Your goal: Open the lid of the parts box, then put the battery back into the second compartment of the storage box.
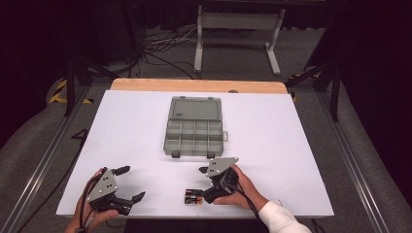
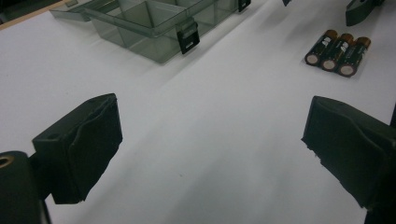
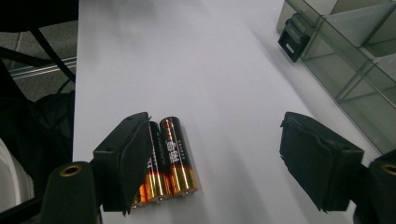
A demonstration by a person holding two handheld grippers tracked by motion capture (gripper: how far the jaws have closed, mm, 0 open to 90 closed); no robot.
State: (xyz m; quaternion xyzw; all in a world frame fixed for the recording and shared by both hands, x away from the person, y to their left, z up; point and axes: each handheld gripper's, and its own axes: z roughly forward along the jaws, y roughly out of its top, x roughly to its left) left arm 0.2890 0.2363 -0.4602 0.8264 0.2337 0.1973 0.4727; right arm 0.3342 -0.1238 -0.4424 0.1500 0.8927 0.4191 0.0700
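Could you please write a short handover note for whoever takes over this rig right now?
Left gripper: open, holding nothing, at the near left of the white table.
Right gripper: open, holding nothing, one jaw right beside the batteries.
Three batteries lie side by side on the table near its front edge.
The grey compartment box sits mid-table, lid open; its compartments look empty.
Done: box opened, no battery moved.
Left: probably pick up the batteries and put them into the box.
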